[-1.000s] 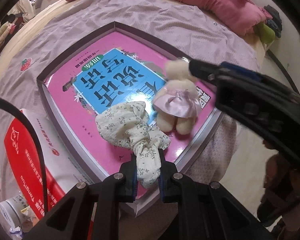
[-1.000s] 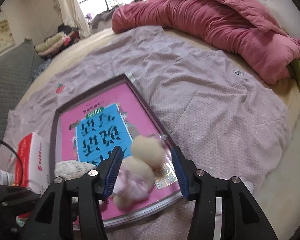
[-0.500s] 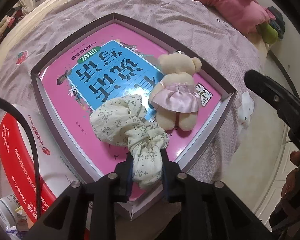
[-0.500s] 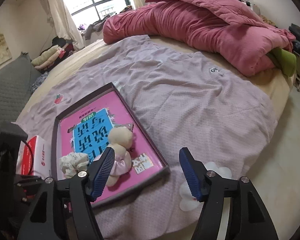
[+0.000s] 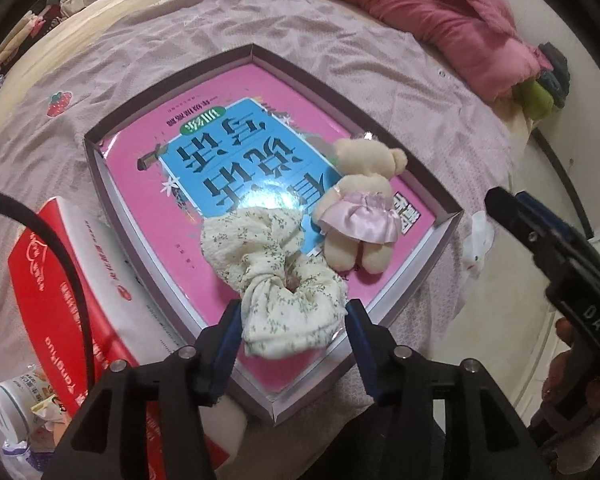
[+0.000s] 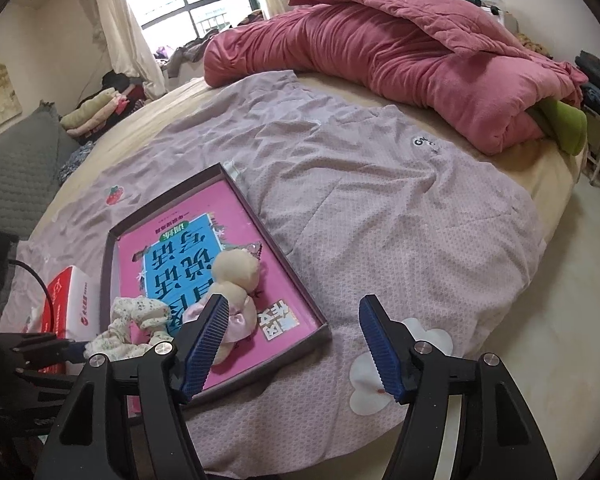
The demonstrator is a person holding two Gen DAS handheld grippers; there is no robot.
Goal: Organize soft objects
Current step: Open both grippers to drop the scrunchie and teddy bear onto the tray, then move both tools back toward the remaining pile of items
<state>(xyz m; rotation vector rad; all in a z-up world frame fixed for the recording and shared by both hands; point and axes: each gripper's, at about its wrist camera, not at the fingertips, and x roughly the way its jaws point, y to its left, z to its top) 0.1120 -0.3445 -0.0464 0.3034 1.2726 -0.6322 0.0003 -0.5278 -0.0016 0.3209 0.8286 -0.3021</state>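
scrunchie: the scrunchie (image 5: 276,276), cream with small flowers, lies in the tray (image 5: 440,280) on the pink book (image 5: 236,152), low centre of the left wrist view; its bunched tail reaches down between the blue pads.
long axis: runs from the ring at upper left to the tail at lower centre, roughly along the line the left tongs (image 5: 294,332) point.
left tongs: jaws have just been opening; about half apart, the tail slack between the pads, the left pad (image 5: 230,328) just beside the cloth and the right pad clear of it. Released, I judge.
bear: the bear (image 5: 360,208) lies face down just right of the scrunchie, head toward the top of the frame, pink skirt mid-body.
right tongs: the right tongs (image 6: 296,344) stand wide apart and hold nothing; in the right wrist view the bear sits just behind the left pad, lower left.
nearer hand: the left, by far, for the scrunchie.
pose: left tongs point steeply down over the tray's near corner; right tongs slant down over the bed (image 6: 380,208).
next move: probably lift the left tongs straight off, so the tail does not drag.
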